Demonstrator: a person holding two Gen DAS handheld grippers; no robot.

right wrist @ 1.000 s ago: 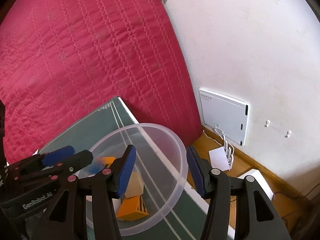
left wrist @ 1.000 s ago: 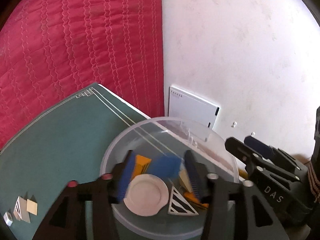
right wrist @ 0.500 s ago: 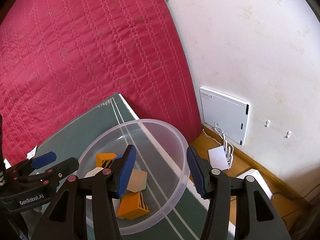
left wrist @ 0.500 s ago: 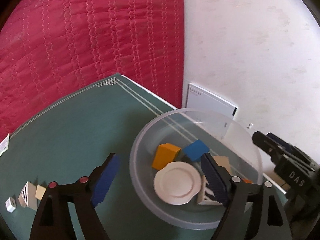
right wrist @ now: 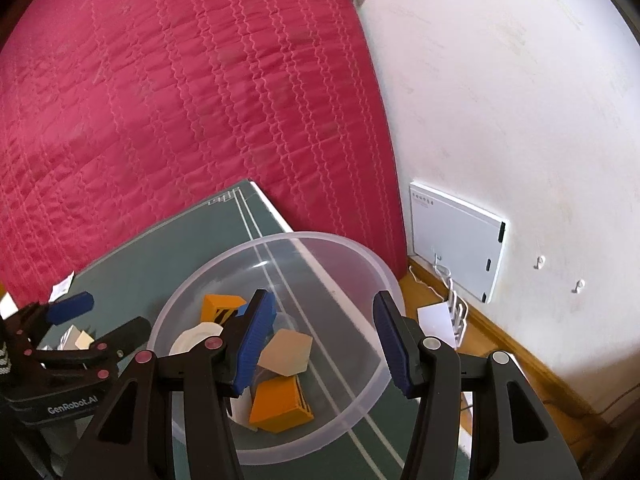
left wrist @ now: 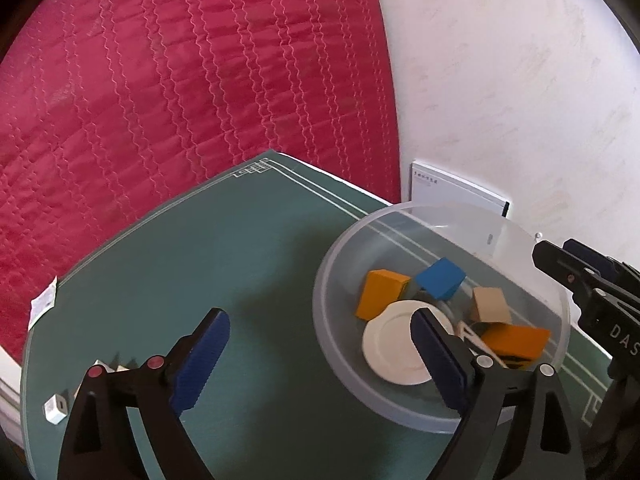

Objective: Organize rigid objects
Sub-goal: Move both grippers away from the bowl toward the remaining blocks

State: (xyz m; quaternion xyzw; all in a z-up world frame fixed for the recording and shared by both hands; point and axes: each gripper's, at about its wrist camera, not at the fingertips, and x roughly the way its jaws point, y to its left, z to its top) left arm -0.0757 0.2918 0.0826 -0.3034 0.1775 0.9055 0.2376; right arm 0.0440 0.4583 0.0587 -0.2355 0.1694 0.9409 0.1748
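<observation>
Left wrist view shows the left gripper (left wrist: 316, 360) with its fingers opening wide and nothing between them, beside the clear bowl (left wrist: 340, 344) where the blue block (left wrist: 440, 278), orange blocks and a white plate (left wrist: 394, 346) already lie; I judge the next move is to reach the small pieces (left wrist: 56, 410) left on the green desk (left wrist: 200, 264). Right wrist view shows the right gripper (right wrist: 324, 340) over the bowl rim, fingers partly apart and empty, and the bowl wall stands close to them.

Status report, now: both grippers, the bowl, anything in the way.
Left gripper empty, jaws opening beside bowl. Right gripper open, empty, over bowl. Blocks, white disc inside. Small pieces left on mat. Nothing blocking.
</observation>
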